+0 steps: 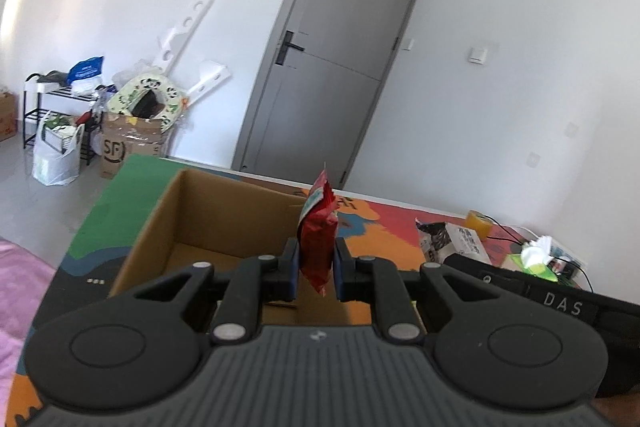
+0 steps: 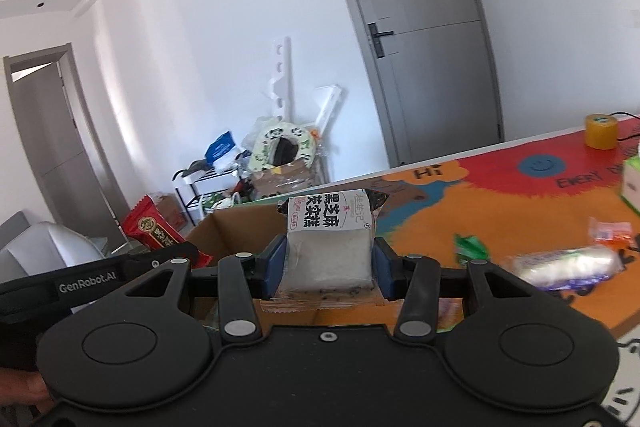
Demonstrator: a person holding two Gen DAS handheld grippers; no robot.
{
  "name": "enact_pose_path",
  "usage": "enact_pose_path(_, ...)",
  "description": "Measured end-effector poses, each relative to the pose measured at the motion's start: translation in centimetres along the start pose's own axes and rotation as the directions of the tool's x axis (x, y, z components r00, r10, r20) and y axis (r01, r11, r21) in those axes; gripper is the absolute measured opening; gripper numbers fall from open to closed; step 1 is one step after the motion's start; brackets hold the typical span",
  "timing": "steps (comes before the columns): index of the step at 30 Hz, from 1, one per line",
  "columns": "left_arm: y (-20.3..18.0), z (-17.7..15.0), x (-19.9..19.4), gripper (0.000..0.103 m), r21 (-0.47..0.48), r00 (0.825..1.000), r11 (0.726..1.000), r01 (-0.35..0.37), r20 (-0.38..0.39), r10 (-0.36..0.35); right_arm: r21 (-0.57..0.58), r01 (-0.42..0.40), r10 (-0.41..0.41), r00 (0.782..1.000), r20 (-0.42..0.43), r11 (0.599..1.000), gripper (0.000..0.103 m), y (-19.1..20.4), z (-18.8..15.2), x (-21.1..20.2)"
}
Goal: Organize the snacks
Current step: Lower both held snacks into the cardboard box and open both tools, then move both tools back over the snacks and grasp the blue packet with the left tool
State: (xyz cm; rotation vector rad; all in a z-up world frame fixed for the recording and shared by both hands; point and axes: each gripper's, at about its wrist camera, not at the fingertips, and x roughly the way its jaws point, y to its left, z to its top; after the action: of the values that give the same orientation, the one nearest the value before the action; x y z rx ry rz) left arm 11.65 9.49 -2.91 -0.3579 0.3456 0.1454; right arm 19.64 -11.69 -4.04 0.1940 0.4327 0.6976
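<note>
My left gripper (image 1: 316, 267) is shut on a red snack packet (image 1: 318, 231), held upright over the near right part of an open cardboard box (image 1: 224, 211). My right gripper (image 2: 328, 263) is shut on a white cake packet with black Chinese print (image 2: 330, 239), held above the box's right side (image 2: 228, 227). In the right wrist view the red packet (image 2: 160, 233) and the left gripper's black body show at the left. In the left wrist view the white packet (image 1: 456, 237) and the right gripper body show at the right.
The table has a colourful mat (image 2: 500, 203). On it lie a green wrapper (image 2: 472, 247), a clear-wrapped roll (image 2: 568, 263), an orange-white wrapper (image 2: 610, 229), a yellow tape roll (image 2: 601, 131) and a green tissue pack (image 1: 534, 259). Floor clutter stands by the far wall.
</note>
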Motion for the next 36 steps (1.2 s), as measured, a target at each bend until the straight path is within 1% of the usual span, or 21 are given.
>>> enact_pose_path(7,2.8,0.4,0.8,0.017,-0.044,0.999,0.998,-0.042,-0.024,0.041,-0.026,-0.03,0.03,0.999,-0.02,0.999,0.046,2.2,0.4,2.0)
enact_pose_path(8,3.1,0.5,0.9,0.02,-0.048,0.998,0.997,-0.055,-0.027,0.054,-0.031,-0.036,0.036,0.999,-0.024,0.999,0.046,2.5,0.5,2.4)
enact_pose_path(9,3.3,0.6,0.9,0.021,-0.039,0.997,0.996,-0.078,-0.03,0.077,-0.034,-0.042,0.041,0.999,-0.027,0.999,0.046,2.8,0.5,2.6)
enact_pose_path(10,3.5,0.7,1.0,0.025,-0.026,0.995,0.995,-0.095,-0.032,0.094,-0.037,-0.046,0.045,0.999,-0.03,0.998,0.046,3.3,0.5,2.9)
enact_pose_path(11,3.7,0.8,0.9,0.031,-0.02,0.994,0.994,-0.108,-0.034,0.107,-0.041,-0.053,0.051,0.998,-0.035,0.998,0.046,3.7,0.5,3.2)
enact_pose_path(12,4.0,0.8,0.8,0.035,-0.028,0.993,0.993,-0.112,-0.034,0.111,-0.044,-0.058,0.056,0.998,-0.041,0.997,0.046,4.0,0.5,3.5)
enact_pose_path(13,4.3,0.9,0.7,0.041,-0.043,0.993,0.993,-0.112,-0.032,0.111,-0.046,-0.063,0.061,0.997,-0.045,0.997,0.046,4.3,0.5,3.8)
enact_pose_path(14,4.7,1.0,0.4,0.043,-0.054,0.993,0.992,-0.114,-0.026,0.113,-0.047,-0.068,0.066,0.997,-0.05,0.997,0.046,4.6,0.5,4.0)
enact_pose_path(17,5.3,1.3,0.0,0.045,-0.057,0.991,0.989,-0.136,-0.014,0.135,-0.049,-0.087,0.084,0.994,-0.066,0.995,0.046,5.4,0.5,4.8)
enact_pose_path(20,5.8,1.5,-0.3,0.046,-0.068,0.99,0.988,-0.142,-0.012,0.141,-0.039,-0.108,0.105,0.991,-0.084,0.993,0.047,6.0,0.5,5.5)
enact_pose_path(22,5.9,1.6,-0.4,0.047,-0.067,0.989,0.986,-0.151,-0.012,0.15,-0.027,-0.121,0.118,0.988,-0.096,0.992,0.049,6.2,0.6,5.7)
enact_pose_path(24,6.0,1.6,-0.5,0.05,-0.069,0.988,0.986,-0.155,-0.015,0.154,-0.017,-0.118,0.117,0.99,-0.078,0.993,0.05,6.0,0.7,5.4)
enact_pose_path(27,5.8,1.7,-0.5,0.057,-0.071,0.989,0.986,-0.15,-0.016,0.15,-0.007,-0.104,0.103,0.992,-0.075,0.995,0.05,5.5,0.8,4.7)
enact_pose_path(29,5.5,1.8,-0.5,0.067,-0.069,0.989,0.987,-0.145,-0.013,0.145,-0.007,-0.092,0.091,0.993,-0.072,0.996,0.05,5.1,0.8,4.2)
enact_pose_path(30,5.3,1.8,-0.5,0.07,-0.066,0.99,0.988,-0.143,-0.013,0.143,-0.009,-0.085,0.085,0.994,-0.072,0.996,0.05,4.8,0.8,3.8)
enact_pose_path(31,5.0,1.8,-0.5,0.075,-0.061,0.99,0.988,-0.14,-0.012,0.139,-0.011,-0.079,0.078,0.994,-0.073,0.997,0.053,4.4,0.7,3.5)
enact_pose_path(32,4.5,1.7,-0.7,0.077,-0.054,0.991,0.989,-0.136,-0.011,0.135,-0.012,-0.07,0.069,0.995,-0.076,0.997,0.054,4.1,0.5,3.3)
enact_pose_path(36,2.9,1.3,-0.6,0.08,-0.028,0.994,0.994,-0.106,-0.022,0.106,0.005,-0.025,0.026,0.995,-0.097,1.0,0.055,2.2,-0.1,2.1)
